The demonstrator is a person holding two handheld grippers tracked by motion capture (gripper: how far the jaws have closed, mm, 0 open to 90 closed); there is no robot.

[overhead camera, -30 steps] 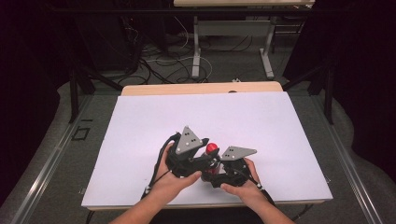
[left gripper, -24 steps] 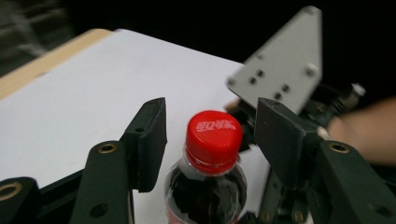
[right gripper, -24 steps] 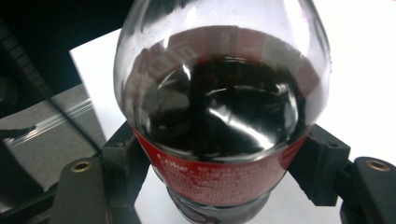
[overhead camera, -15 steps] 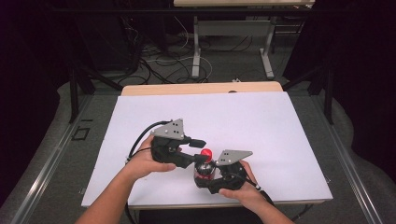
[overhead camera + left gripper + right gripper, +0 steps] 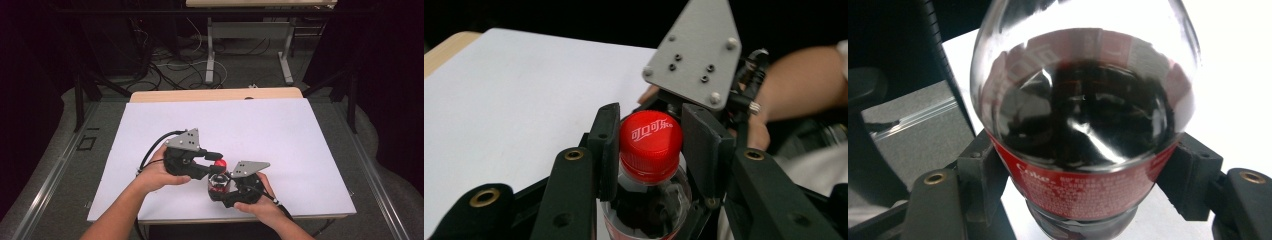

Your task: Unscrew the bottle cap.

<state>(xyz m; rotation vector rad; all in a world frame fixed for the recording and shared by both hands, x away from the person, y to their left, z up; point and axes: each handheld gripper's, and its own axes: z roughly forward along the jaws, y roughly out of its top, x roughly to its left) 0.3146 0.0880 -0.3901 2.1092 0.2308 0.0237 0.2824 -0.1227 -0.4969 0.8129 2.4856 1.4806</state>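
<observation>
Near the front edge of the white table (image 5: 280, 130), slightly right of centre: a small cola bottle (image 5: 218, 182), upright, long axis vertical, dark drink inside, red label around the body. Held low on the label band by the right gripper (image 5: 225, 186), jaws narrow and pressed to both sides of the body, plain in the right gripper view, where the bottle (image 5: 1083, 125) rises between the two black pads (image 5: 980, 172). Right hand (image 5: 257, 202) just behind it, at the near edge.

Above that grip, the red cap (image 5: 220, 163), at the top of the same vertical axis. Left gripper (image 5: 212, 159) reaching in from the left, roughly level, its grey plate (image 5: 185, 140) facing up, left hand (image 5: 157, 172) wrapped around its body. Jaws just closing, cap between them; in the left gripper view the cap (image 5: 650, 142) sits squarely between the pads (image 5: 609, 145), the left pad against the ribbed side, the right one touching or nearly so. Narrow, then, and clamped on the cap, as far as can be judged.

Key relation for the coming move: cap directly ahead of the left gripper's jaws and directly above the right gripper's hold, both on one upright axis. Likely next: a twist about that axis by the left, bottle kept steady by the right. Risk: a slipping pad on the ribs, or a tilted bottle once the seal breaks.
</observation>
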